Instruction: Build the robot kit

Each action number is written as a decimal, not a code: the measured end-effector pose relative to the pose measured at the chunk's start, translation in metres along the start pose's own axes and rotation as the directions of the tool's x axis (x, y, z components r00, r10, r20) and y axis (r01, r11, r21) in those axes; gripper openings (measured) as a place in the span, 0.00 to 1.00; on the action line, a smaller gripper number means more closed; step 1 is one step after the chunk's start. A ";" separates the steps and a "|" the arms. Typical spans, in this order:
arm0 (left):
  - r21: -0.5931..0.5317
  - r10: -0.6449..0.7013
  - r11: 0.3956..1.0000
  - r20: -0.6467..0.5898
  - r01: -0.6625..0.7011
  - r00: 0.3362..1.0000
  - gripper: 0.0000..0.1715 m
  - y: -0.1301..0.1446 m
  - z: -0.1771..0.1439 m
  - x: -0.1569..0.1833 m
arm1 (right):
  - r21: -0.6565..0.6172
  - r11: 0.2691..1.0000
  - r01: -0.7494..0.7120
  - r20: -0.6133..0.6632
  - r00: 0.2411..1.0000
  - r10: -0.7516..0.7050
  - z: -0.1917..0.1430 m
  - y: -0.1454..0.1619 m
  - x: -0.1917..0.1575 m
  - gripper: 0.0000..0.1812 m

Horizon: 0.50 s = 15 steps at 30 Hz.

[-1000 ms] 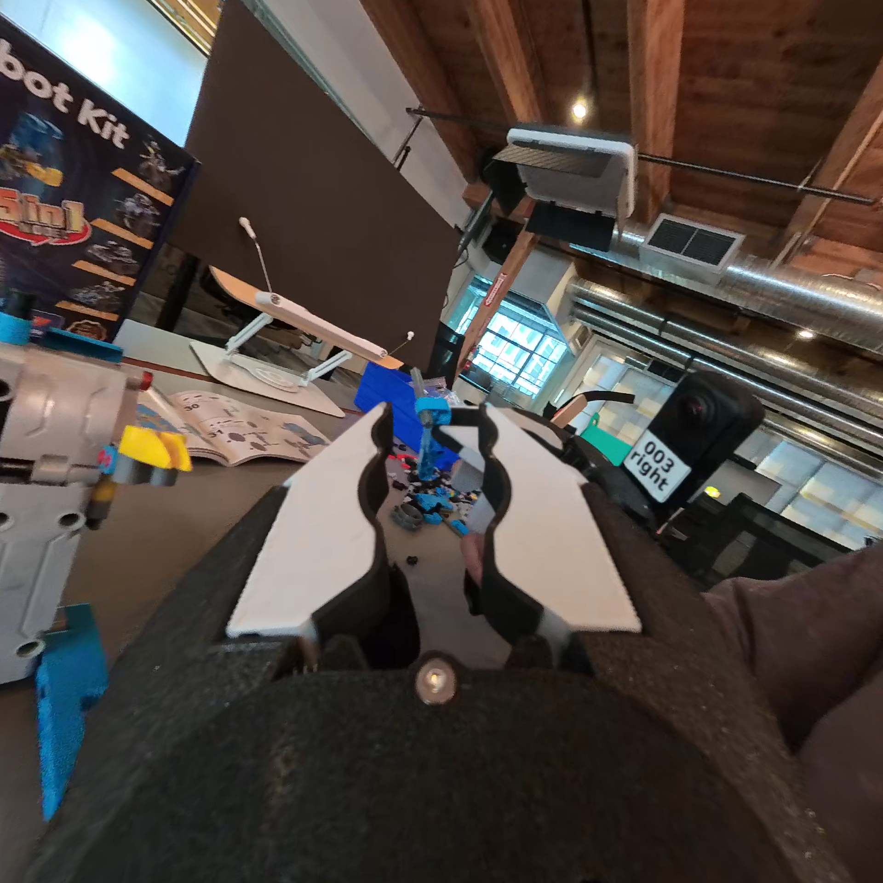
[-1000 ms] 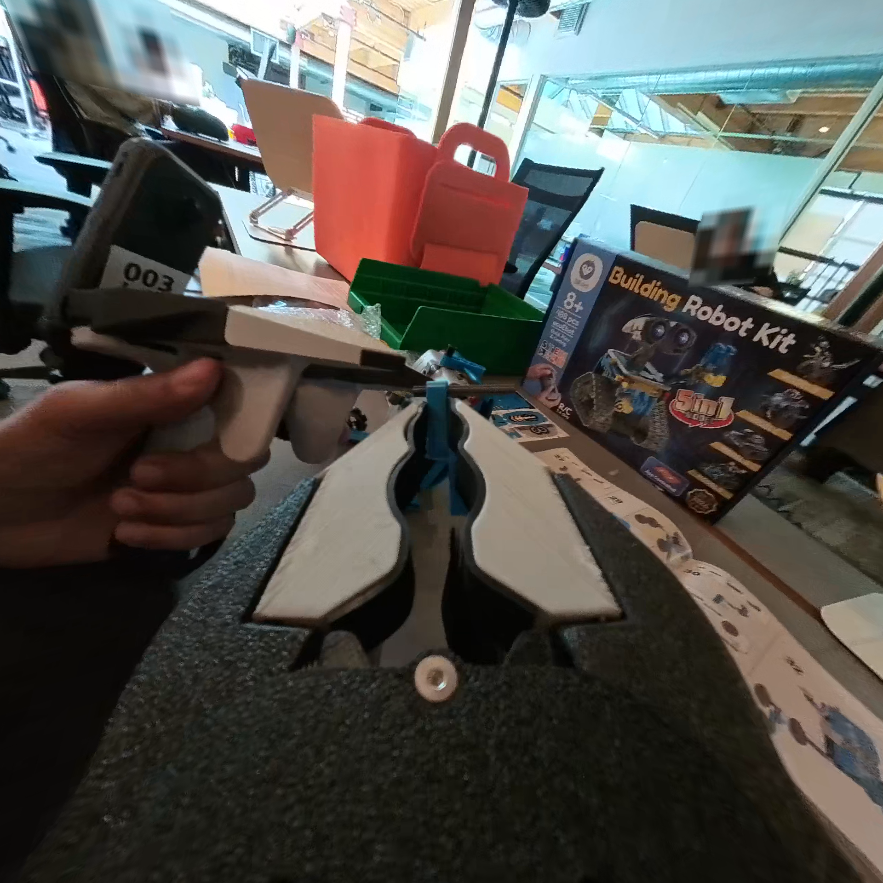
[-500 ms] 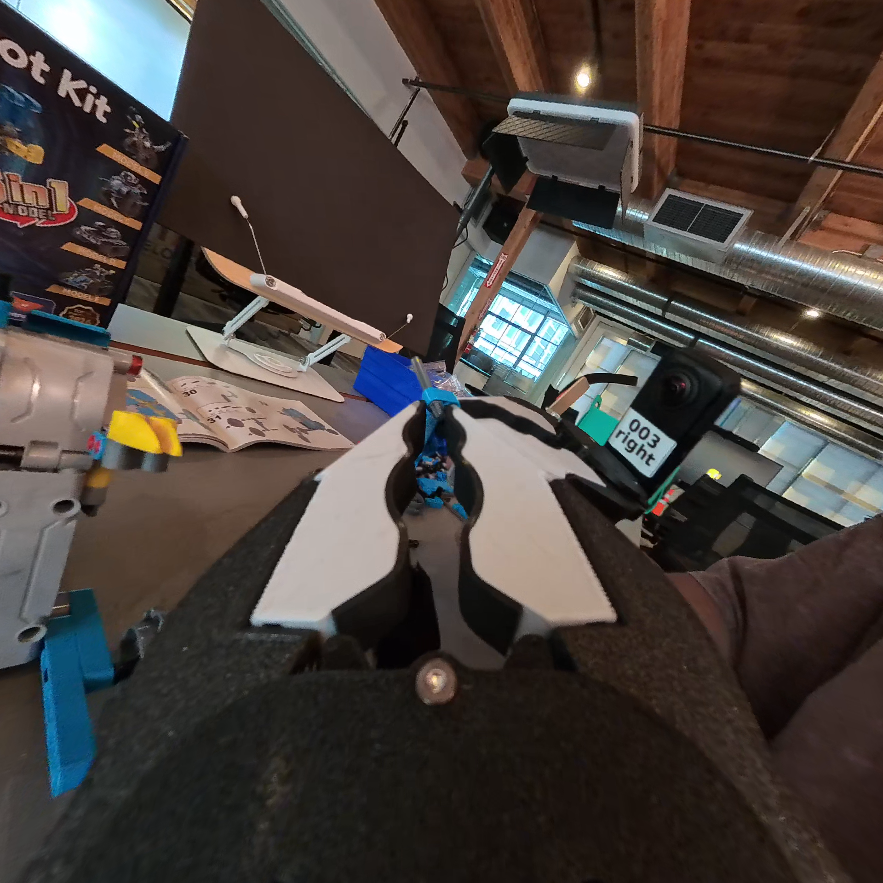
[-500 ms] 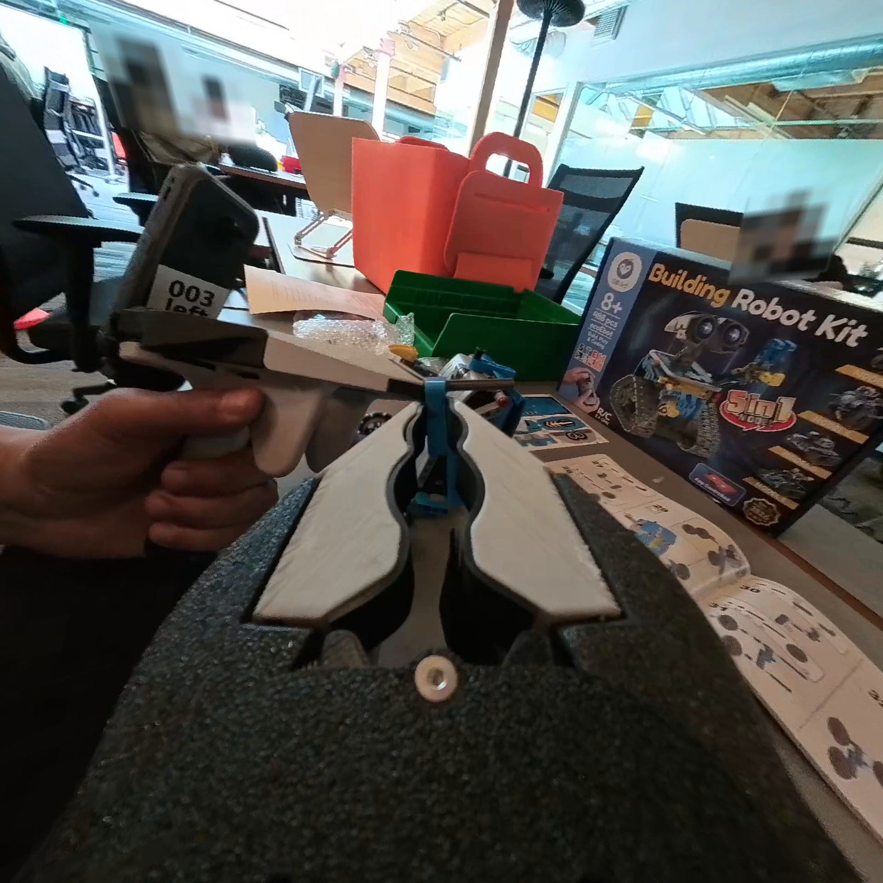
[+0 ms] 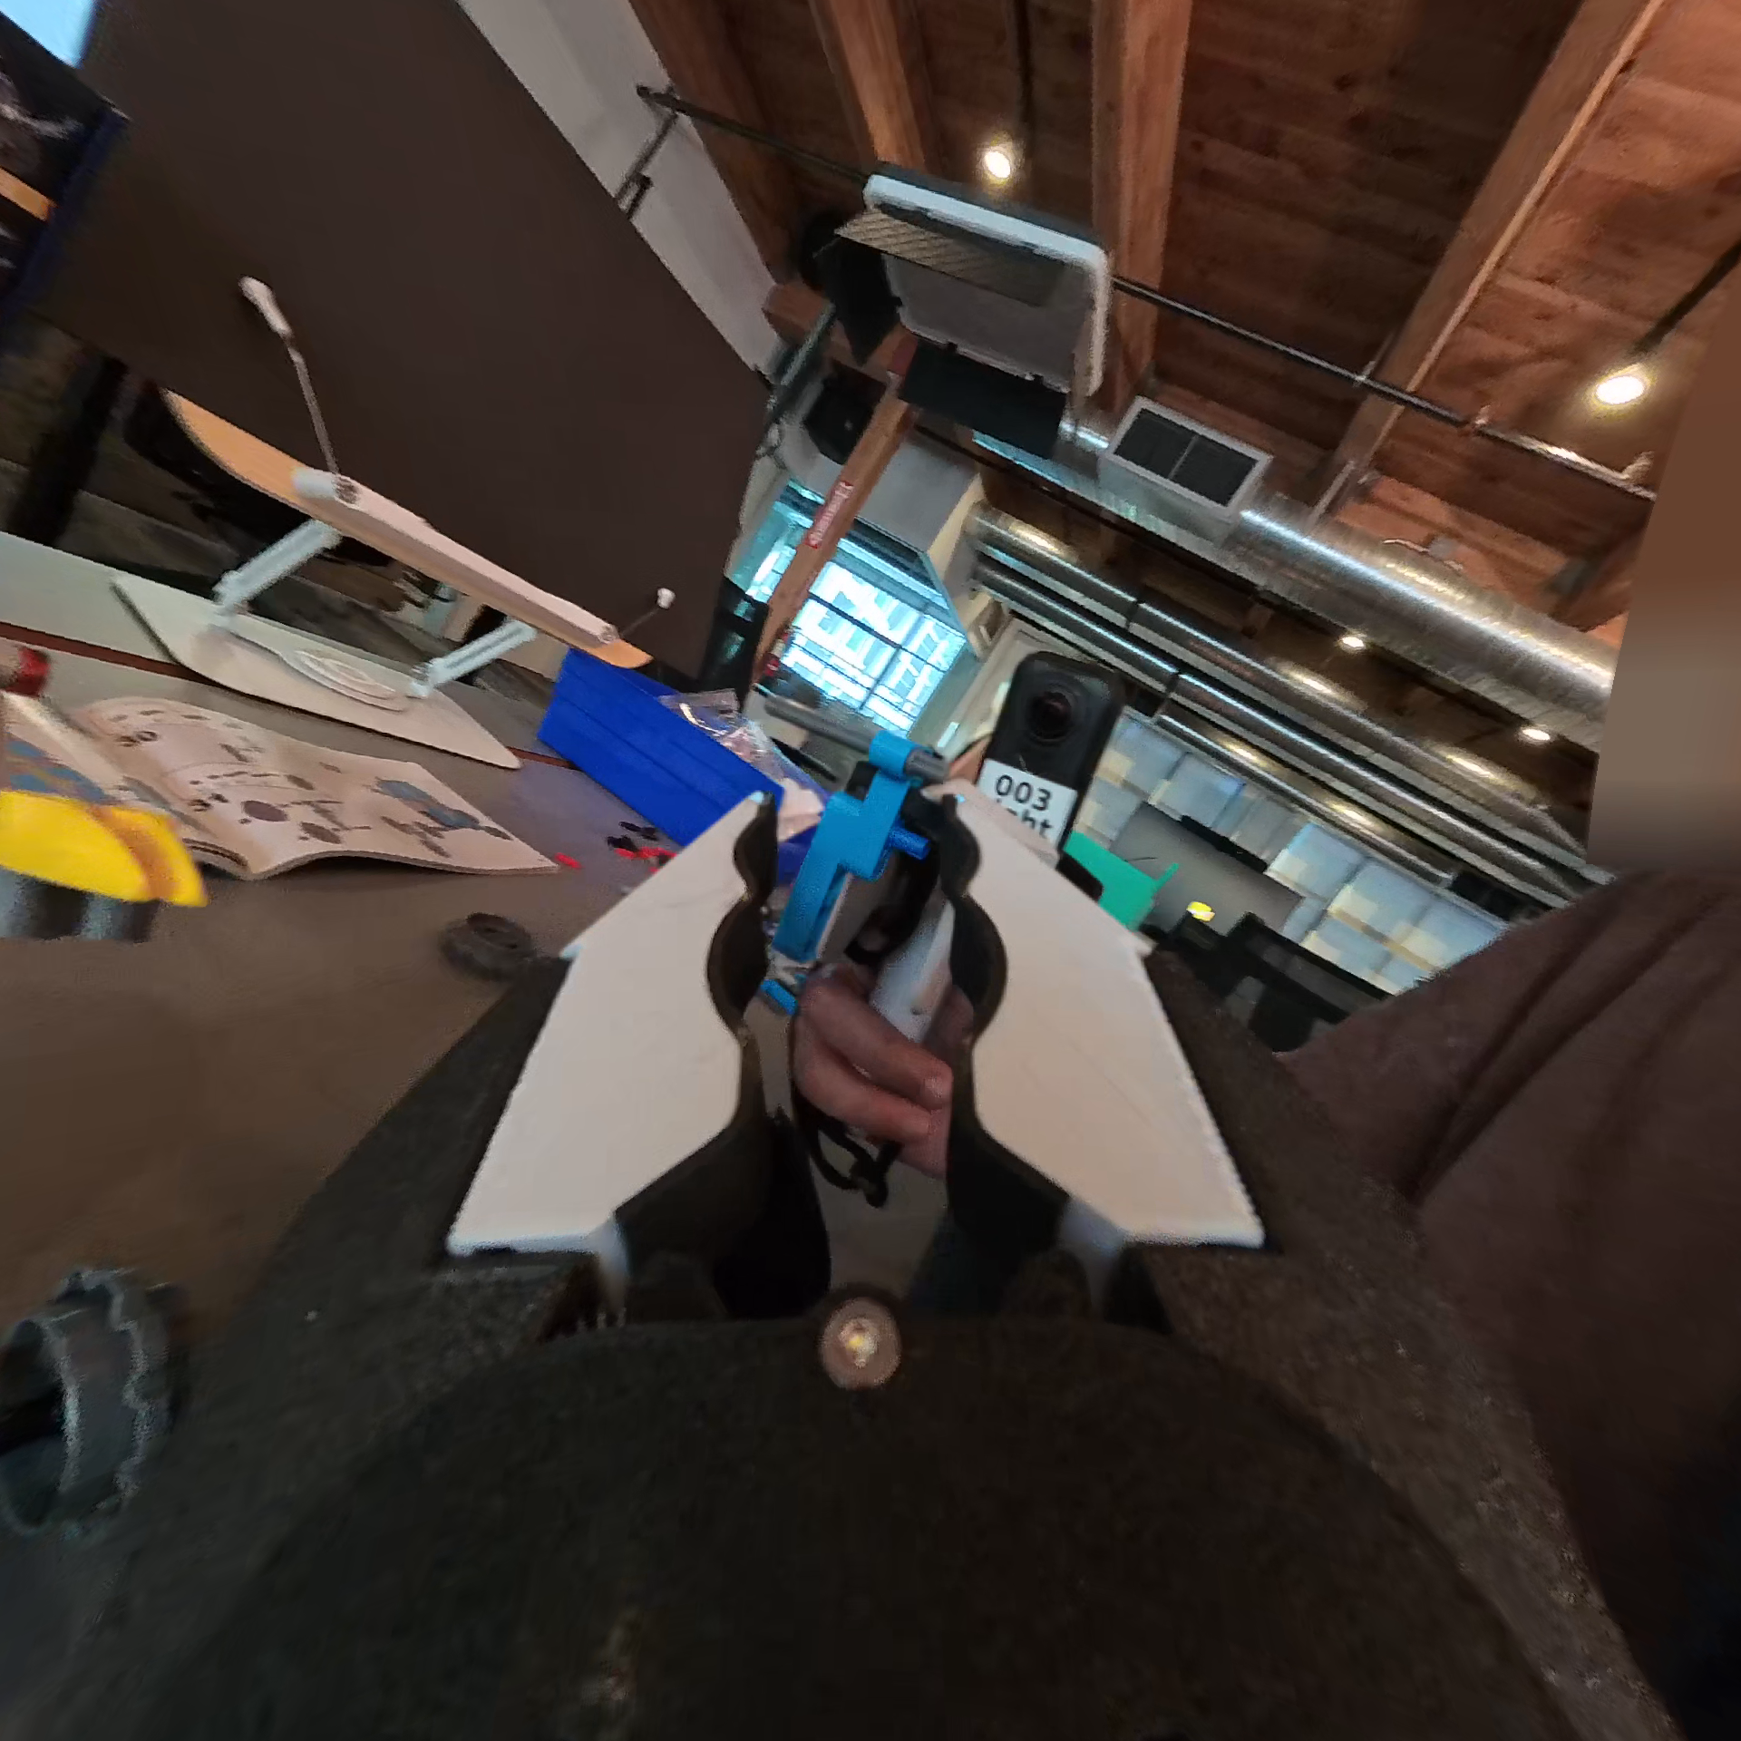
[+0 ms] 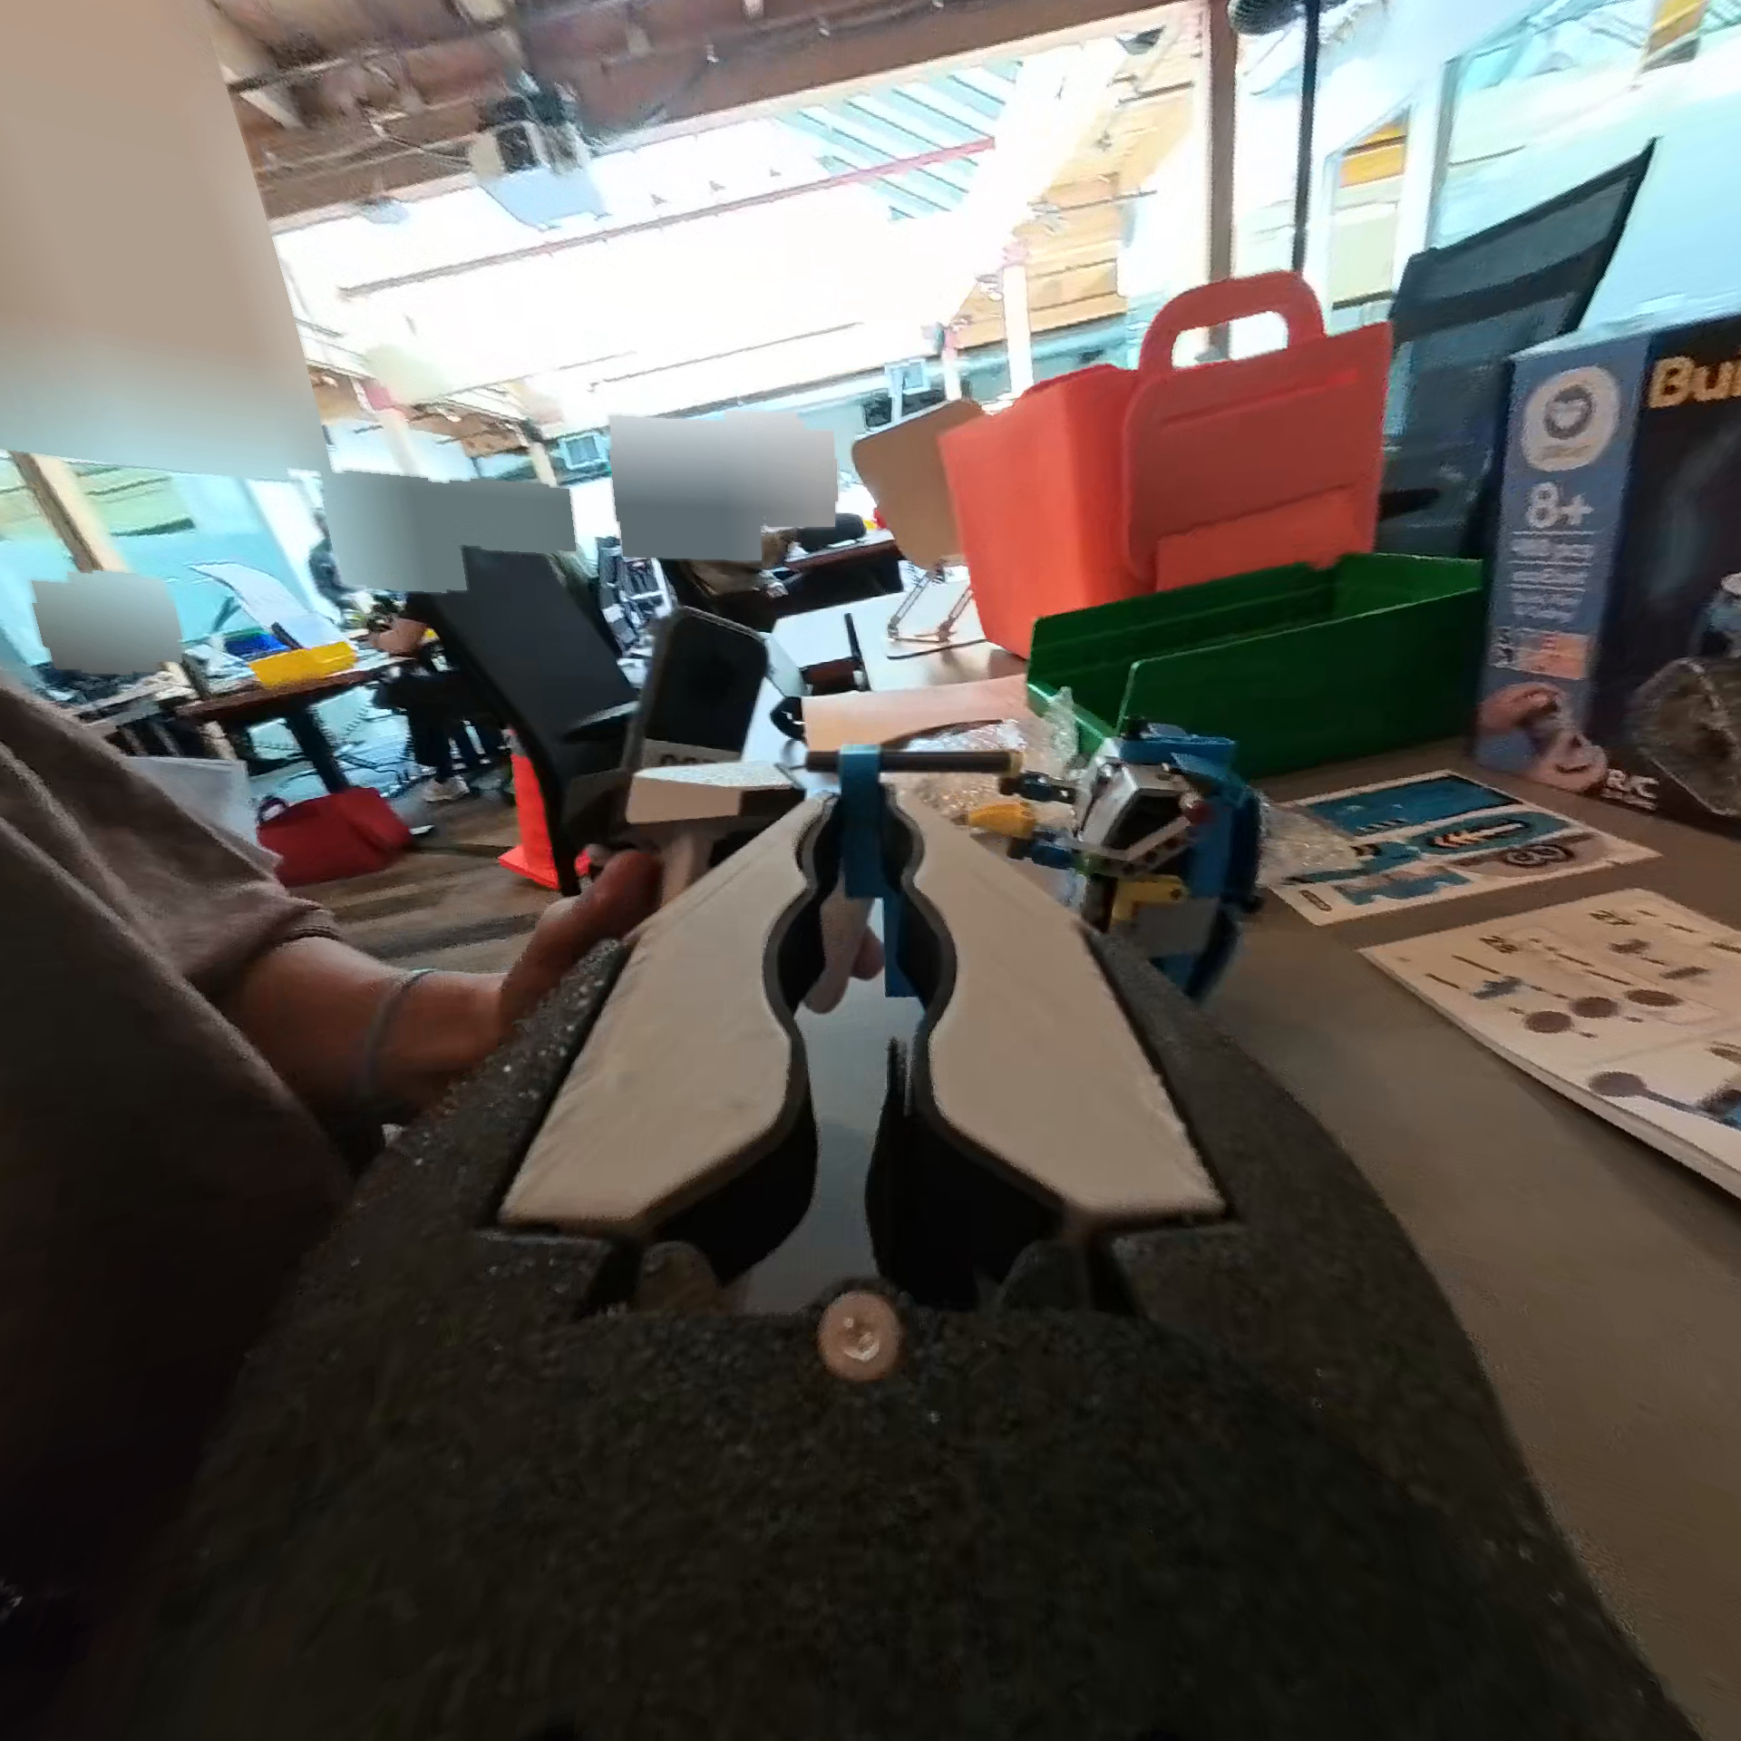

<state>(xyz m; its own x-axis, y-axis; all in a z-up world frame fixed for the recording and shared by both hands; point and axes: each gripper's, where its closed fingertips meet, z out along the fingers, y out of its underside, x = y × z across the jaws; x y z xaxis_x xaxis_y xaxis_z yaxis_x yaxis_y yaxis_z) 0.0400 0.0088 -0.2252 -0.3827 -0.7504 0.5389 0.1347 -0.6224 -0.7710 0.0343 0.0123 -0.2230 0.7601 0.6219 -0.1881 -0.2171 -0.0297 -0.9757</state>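
Observation:
My right gripper [image 6: 862,801] is shut on a blue plastic building piece [image 6: 865,848] and holds it upright in the air. A dark axle rod [image 6: 942,761] passes through the top of the piece. My left gripper [image 5: 855,801] is open, and its white fingers stand on either side of the blue piece [image 5: 838,867] without pinching it. In the right wrist view the left gripper [image 6: 782,780] sits at the rod's left end, held by a hand [image 6: 575,933]. A partly built blue, grey and yellow robot model [image 6: 1159,848] stands on the table just right of the piece.
A green bin [image 6: 1253,678], an orange bag [image 6: 1159,509] and the kit box [image 6: 1620,565] stand behind the model. An instruction booklet [image 6: 1602,1017] lies at the right. A blue bin [image 5: 650,744], a laptop stand [image 5: 396,565] and a dark gear [image 5: 495,942] are on the table. Only a small space, under 4 cm, lies between the two pairs of fingers.
My left gripper closed around the rod half a second ago and has opened again. Both grippers have swung, and the right one has turned left with the blue piece.

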 end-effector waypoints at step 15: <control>-0.119 -0.047 0.992 -0.152 0.029 0.987 0.17 0.013 -0.005 0.022 | -0.123 0.992 -0.019 0.276 0.960 0.053 -0.013 0.013 -0.023 0.04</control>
<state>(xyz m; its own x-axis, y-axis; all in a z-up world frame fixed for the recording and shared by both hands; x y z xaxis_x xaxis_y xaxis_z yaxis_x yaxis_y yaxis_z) 0.0293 -0.0146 -0.2254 -0.5231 -0.6776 0.5169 0.0135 -0.6130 -0.7899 0.0219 -0.0127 -0.2327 0.5488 0.8114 -0.2009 -0.1550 -0.1374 -0.9783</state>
